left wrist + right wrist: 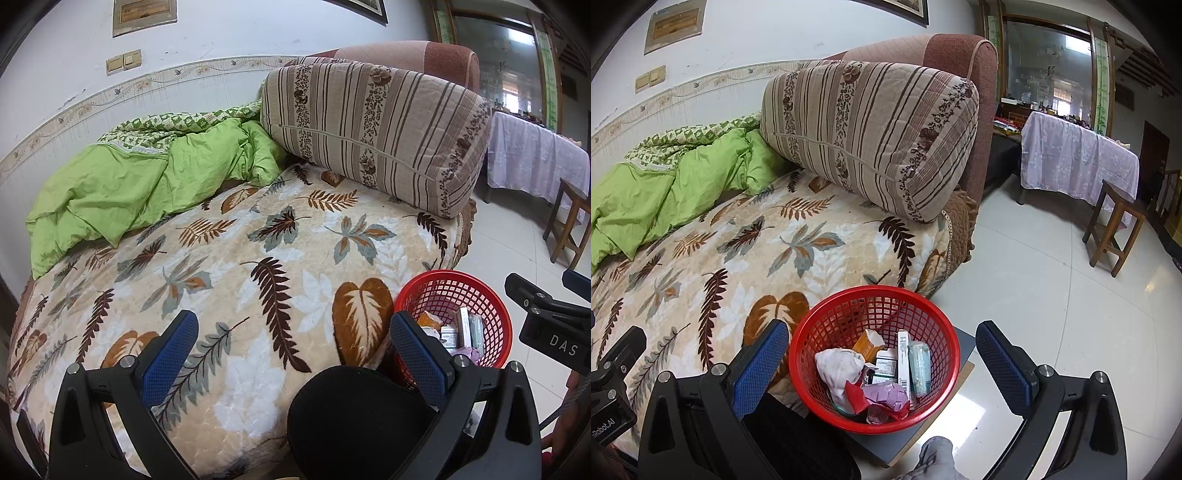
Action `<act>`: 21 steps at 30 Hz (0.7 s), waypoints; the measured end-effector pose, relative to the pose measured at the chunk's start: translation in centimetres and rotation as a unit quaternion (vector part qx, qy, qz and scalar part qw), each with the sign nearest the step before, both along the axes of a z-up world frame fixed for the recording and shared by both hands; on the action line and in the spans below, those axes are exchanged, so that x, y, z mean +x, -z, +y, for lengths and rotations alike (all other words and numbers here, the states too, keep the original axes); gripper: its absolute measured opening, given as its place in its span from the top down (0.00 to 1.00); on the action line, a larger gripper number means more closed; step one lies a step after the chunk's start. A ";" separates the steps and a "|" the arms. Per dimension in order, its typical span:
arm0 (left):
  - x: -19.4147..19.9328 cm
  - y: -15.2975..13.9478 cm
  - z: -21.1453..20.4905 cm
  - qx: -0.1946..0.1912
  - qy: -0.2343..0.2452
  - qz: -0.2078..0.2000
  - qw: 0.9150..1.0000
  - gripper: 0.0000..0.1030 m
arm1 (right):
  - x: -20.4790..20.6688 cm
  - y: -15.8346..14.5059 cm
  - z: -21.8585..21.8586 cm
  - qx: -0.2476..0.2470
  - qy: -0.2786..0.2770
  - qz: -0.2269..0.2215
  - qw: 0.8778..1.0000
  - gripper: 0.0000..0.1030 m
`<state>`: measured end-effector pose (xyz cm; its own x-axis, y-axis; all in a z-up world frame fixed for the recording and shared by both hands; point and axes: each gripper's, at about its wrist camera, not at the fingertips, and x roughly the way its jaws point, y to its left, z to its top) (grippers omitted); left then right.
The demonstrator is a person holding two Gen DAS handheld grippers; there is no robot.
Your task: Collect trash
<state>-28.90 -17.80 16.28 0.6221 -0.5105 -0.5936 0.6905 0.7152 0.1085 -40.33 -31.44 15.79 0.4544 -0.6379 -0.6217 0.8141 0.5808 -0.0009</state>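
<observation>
Red basket [875, 360] beside the bed [229, 258] holds boxes, a tube and wrappers, while the left gripper [293, 350] and right gripper [882, 360] both gape wide, empty.

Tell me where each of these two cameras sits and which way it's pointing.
Left wrist: on the left gripper, open, looking across the leaf-patterned blanket toward the striped bolster cushion; the right gripper shows at the right edge.
Right wrist: on the right gripper, open, looking down into the red mesh basket of trash; a grey-clad knee shows below.
Shared: basket, blanket, cushion.
</observation>
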 end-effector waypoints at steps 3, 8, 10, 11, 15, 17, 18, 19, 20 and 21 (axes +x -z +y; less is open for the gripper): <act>0.0 0.0 -0.1 0.000 0.000 0.001 1.000 0.00 | 0.0 0.0 0.0 0.000 0.000 0.000 1.000 0.01; -0.3 0.1 -0.2 -0.001 0.003 0.004 1.000 0.00 | 0.1 0.0 -0.1 0.000 0.000 0.000 1.000 0.01; -0.3 0.1 -0.2 -0.003 0.005 0.007 1.000 0.00 | 0.0 0.0 0.0 0.000 0.000 0.001 1.000 0.01; -0.3 0.0 -0.2 -0.003 0.005 0.008 1.000 0.00 | 0.1 0.0 -0.1 0.000 0.000 0.000 1.000 0.01; -0.4 0.1 -0.3 -0.003 0.008 0.011 1.000 0.00 | 0.1 0.0 -0.1 0.000 0.000 0.001 1.000 0.01; -0.3 0.1 -0.2 -0.003 0.008 0.011 1.000 0.00 | 0.1 0.0 -0.1 0.000 0.000 0.001 1.000 0.01; -0.4 0.1 -0.3 -0.003 0.008 0.011 1.000 0.00 | 0.1 0.0 -0.1 0.000 0.000 0.001 1.000 0.01; -0.3 0.1 -0.3 -0.003 0.007 0.011 1.000 0.00 | 0.1 -0.1 -0.1 0.000 0.000 0.001 1.000 0.01; -0.3 0.1 -0.3 -0.003 0.008 0.011 1.000 0.00 | 0.1 0.0 -0.1 0.000 -0.001 0.001 1.000 0.01; -0.3 0.1 -0.3 -0.003 0.007 0.012 1.000 0.00 | 0.1 0.0 -0.1 0.000 -0.001 0.001 1.000 0.01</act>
